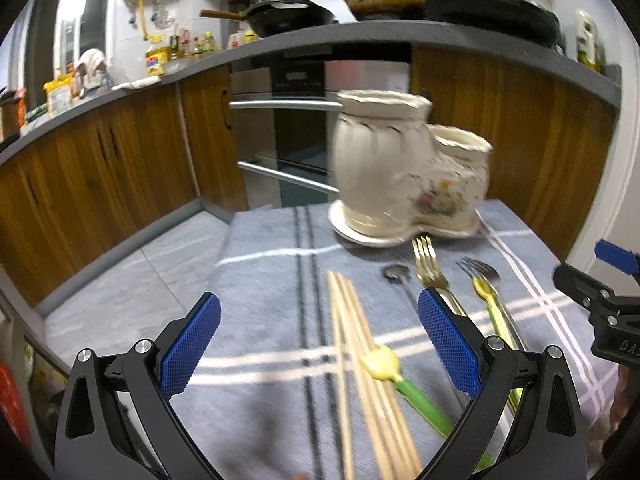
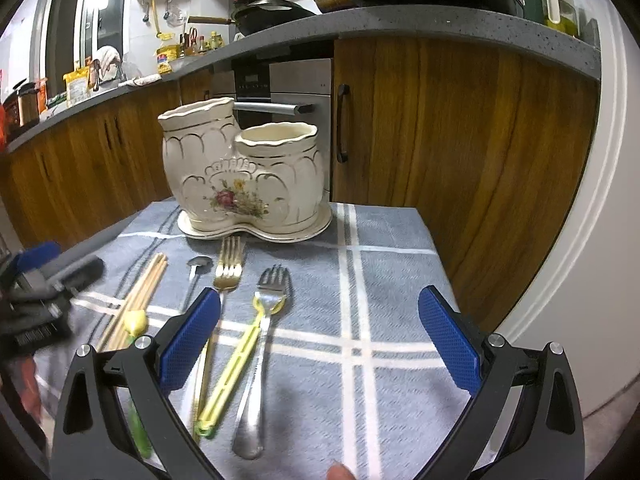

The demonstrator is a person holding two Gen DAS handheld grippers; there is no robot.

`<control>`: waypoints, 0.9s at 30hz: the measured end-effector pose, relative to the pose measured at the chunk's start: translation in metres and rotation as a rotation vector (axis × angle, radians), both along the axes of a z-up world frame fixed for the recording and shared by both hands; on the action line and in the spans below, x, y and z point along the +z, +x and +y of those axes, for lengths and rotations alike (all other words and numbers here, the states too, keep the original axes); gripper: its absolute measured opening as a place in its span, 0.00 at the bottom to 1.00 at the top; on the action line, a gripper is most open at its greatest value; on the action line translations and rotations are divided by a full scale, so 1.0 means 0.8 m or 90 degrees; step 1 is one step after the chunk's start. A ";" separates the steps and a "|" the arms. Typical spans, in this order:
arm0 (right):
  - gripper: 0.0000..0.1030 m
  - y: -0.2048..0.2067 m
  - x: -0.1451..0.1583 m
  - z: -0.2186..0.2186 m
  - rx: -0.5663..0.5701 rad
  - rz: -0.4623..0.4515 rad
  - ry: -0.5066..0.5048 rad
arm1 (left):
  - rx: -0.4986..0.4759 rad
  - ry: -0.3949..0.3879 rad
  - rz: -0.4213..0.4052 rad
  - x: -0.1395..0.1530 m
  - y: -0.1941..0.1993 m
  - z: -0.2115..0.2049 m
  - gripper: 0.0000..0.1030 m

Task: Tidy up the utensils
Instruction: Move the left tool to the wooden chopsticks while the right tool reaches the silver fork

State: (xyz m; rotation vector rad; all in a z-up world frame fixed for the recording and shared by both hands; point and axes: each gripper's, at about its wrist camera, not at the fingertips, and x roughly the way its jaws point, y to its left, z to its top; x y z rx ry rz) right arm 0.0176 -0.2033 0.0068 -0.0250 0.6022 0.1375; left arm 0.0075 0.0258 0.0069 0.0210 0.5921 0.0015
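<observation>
A cream ceramic two-pot utensil holder (image 1: pixel 404 168) (image 2: pixel 244 176) stands at the far end of a grey checked cloth (image 1: pixel 280 240) (image 2: pixel 392 280). In front of it lie wooden chopsticks (image 1: pixel 360 356) (image 2: pixel 140 300), a yellow-headed green-handled utensil (image 1: pixel 384 364) (image 2: pixel 136 320), a small dark spoon (image 1: pixel 396 274) (image 2: pixel 199 265), a gold fork (image 1: pixel 430 264) (image 2: pixel 229 268), a silver fork (image 1: pixel 480 270) (image 2: pixel 260 360) and a yellow utensil (image 1: pixel 490 304) (image 2: pixel 240 360). My left gripper (image 1: pixel 320 340) is open above the chopsticks. My right gripper (image 2: pixel 320 340) is open above the forks, empty.
Wooden cabinets (image 2: pixel 460 140) and an oven (image 1: pixel 288 136) stand behind the table. The counter (image 2: pixel 400 20) above holds pans and bottles. The right gripper shows at the right edge of the left wrist view (image 1: pixel 600 304); the left one shows blurred in the right wrist view (image 2: pixel 48 292).
</observation>
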 end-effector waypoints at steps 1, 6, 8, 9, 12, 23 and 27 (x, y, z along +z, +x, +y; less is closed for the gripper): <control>0.95 0.001 -0.001 -0.001 0.004 0.003 -0.005 | 0.002 -0.004 0.000 0.001 0.001 0.004 0.95; 0.95 0.008 -0.011 -0.006 0.042 0.042 0.004 | 0.001 0.001 0.026 -0.005 0.008 0.017 0.95; 0.95 0.007 -0.013 -0.003 0.055 0.045 -0.004 | -0.010 0.011 0.049 -0.008 0.008 0.015 0.95; 0.95 0.006 -0.014 -0.001 0.060 0.044 -0.009 | -0.016 0.021 0.058 -0.010 0.007 0.013 0.95; 0.88 0.004 -0.016 0.004 0.075 0.045 -0.028 | -0.028 0.054 0.083 -0.018 -0.001 0.008 0.93; 0.50 0.008 -0.034 0.013 0.142 0.113 -0.021 | -0.083 0.046 0.161 -0.042 -0.006 0.001 0.49; 0.38 0.011 -0.039 0.014 0.146 0.128 -0.017 | -0.099 0.045 0.177 -0.049 -0.003 -0.005 0.39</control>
